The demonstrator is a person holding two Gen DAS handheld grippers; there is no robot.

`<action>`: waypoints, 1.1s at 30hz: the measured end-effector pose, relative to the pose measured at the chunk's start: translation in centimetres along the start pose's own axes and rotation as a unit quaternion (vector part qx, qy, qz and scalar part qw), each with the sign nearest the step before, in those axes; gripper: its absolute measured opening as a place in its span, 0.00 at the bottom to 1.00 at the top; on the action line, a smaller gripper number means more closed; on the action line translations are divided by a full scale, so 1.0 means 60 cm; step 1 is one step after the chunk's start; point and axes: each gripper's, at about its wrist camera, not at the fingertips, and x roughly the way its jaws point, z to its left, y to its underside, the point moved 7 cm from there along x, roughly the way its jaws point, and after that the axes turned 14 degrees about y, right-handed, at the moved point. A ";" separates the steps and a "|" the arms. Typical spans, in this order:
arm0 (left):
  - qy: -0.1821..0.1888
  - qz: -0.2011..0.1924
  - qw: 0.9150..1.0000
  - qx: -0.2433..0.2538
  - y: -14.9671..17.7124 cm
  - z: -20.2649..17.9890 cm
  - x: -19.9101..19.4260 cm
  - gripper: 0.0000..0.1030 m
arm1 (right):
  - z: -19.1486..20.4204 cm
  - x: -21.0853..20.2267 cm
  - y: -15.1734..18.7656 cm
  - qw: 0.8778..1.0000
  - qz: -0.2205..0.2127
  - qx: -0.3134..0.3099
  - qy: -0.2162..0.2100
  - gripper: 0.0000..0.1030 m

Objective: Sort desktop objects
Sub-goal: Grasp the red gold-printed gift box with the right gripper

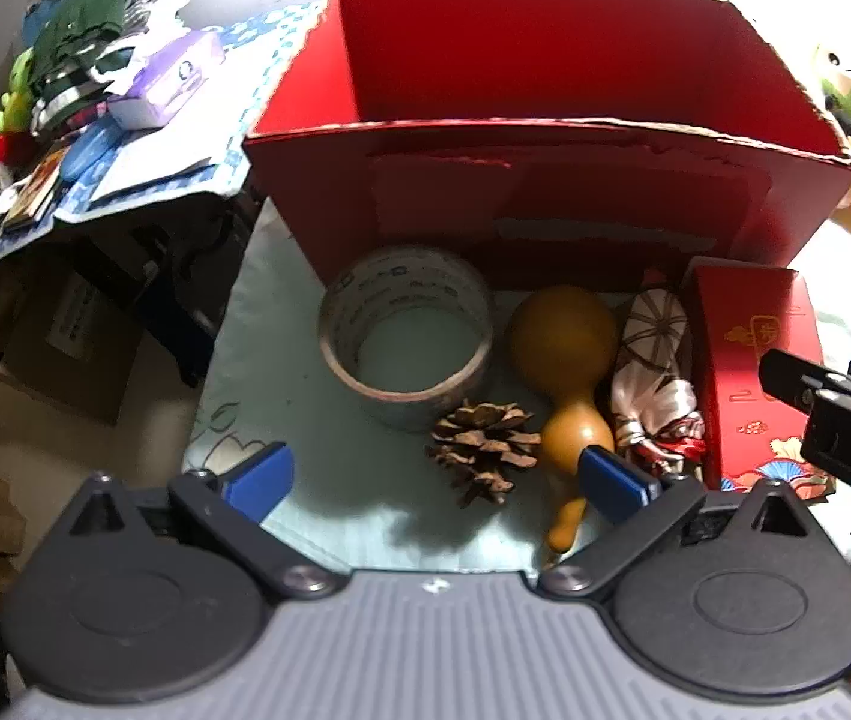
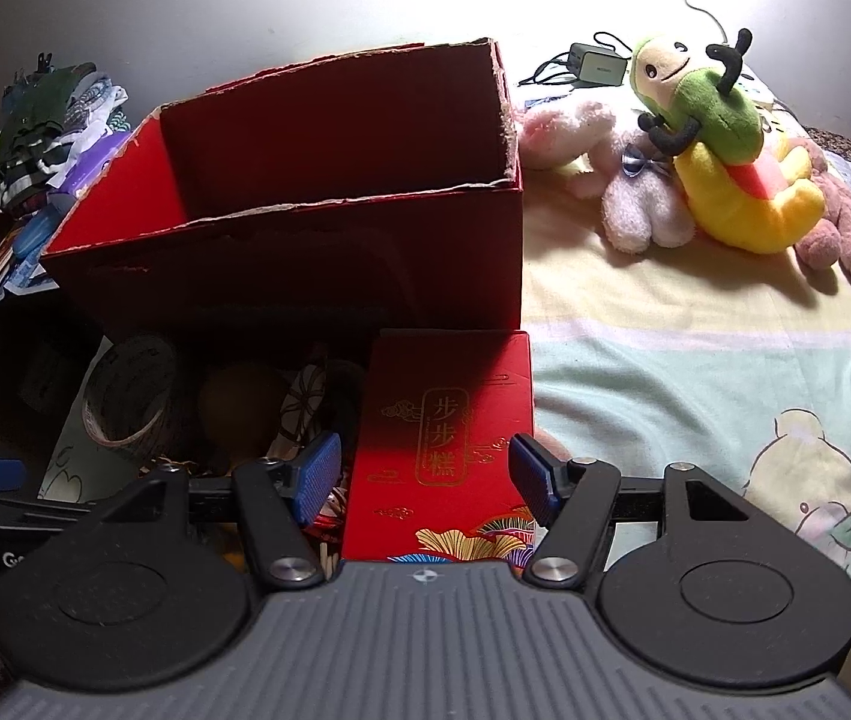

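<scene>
A big open red cardboard box stands on the bed sheet. In front of it lie a tape roll, a pine cone, a brown gourd, a small figurine in patterned cloth and a small red gift box. My left gripper is open above the pine cone and gourd. My right gripper is open with its fingers on either side of the red gift box, near it; it also shows in the left wrist view.
Plush toys lie to the right of the big box, with a charger and cable behind. A cluttered side table stands to the left, with cardboard boxes on the floor below it.
</scene>
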 end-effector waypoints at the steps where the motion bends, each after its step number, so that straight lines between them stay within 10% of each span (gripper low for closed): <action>1: 0.002 -0.001 1.000 0.001 0.000 -0.001 0.000 0.98 | -0.002 0.000 -0.001 1.000 -0.001 0.003 0.001 0.63; 15: 0.018 -0.007 0.999 -0.033 -0.004 -0.037 -0.005 0.93 | -0.026 0.014 -0.015 1.000 -0.009 -0.004 -0.023 0.63; 22: 0.142 -0.052 0.988 -0.038 -0.009 -0.102 -0.033 0.91 | -0.061 0.030 -0.037 0.999 0.003 -0.020 -0.046 0.63; 33: 0.210 -0.062 0.976 0.019 -0.018 -0.208 0.011 0.75 | -0.104 0.072 -0.032 0.986 0.075 0.005 -0.149 0.46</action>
